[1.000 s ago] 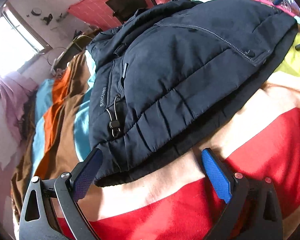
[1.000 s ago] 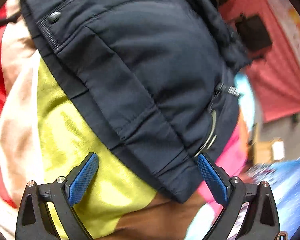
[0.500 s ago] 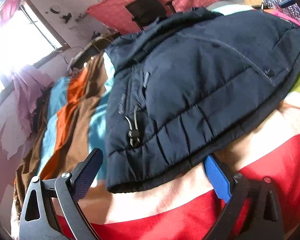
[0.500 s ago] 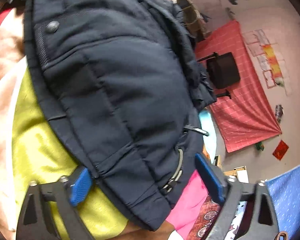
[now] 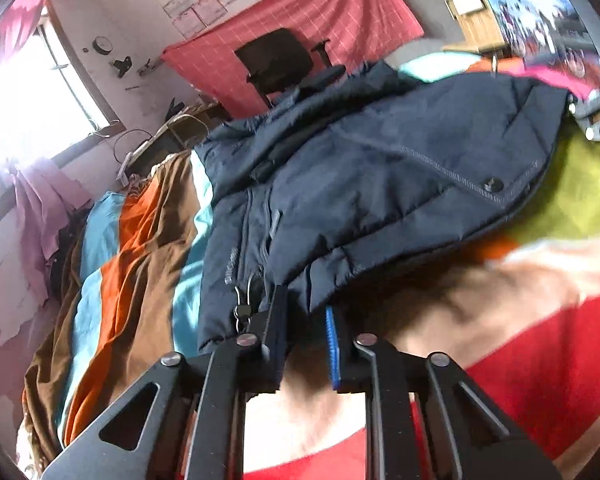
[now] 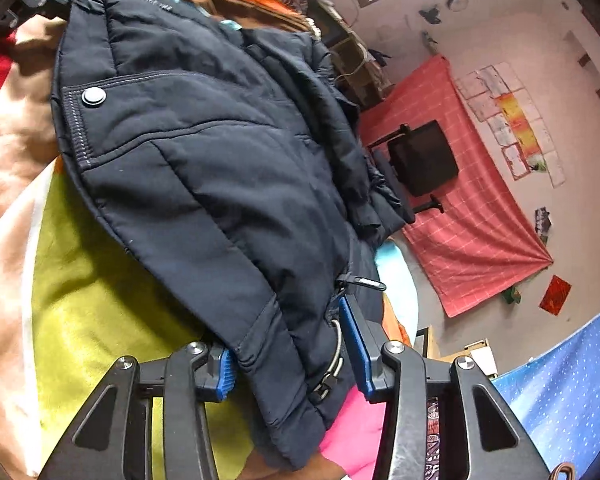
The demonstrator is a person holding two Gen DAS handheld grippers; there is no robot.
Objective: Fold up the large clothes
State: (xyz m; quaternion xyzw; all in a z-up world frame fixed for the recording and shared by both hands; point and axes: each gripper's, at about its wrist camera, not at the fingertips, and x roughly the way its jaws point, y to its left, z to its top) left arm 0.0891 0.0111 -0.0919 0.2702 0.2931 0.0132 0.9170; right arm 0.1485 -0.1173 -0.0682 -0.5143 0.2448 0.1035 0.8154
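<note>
Jacket (image 5: 380, 184) hem sits pinched between each hand-held gripper's (image 5: 306, 320) jaws.

Small pale lettering is printed on the dark jacket (image 5: 364, 184) near its hem drawcord; it is too blurred to be read. Papers (image 6: 512, 128) pinned on the wall carry no legible text.

Bright window (image 5: 28, 96), red wall cloth (image 5: 300, 36)

Right gripper (image 6: 290, 344) just closed on navy jacket (image 6: 220, 168) hem — over striped blanket (image 6: 96, 300).
</note>
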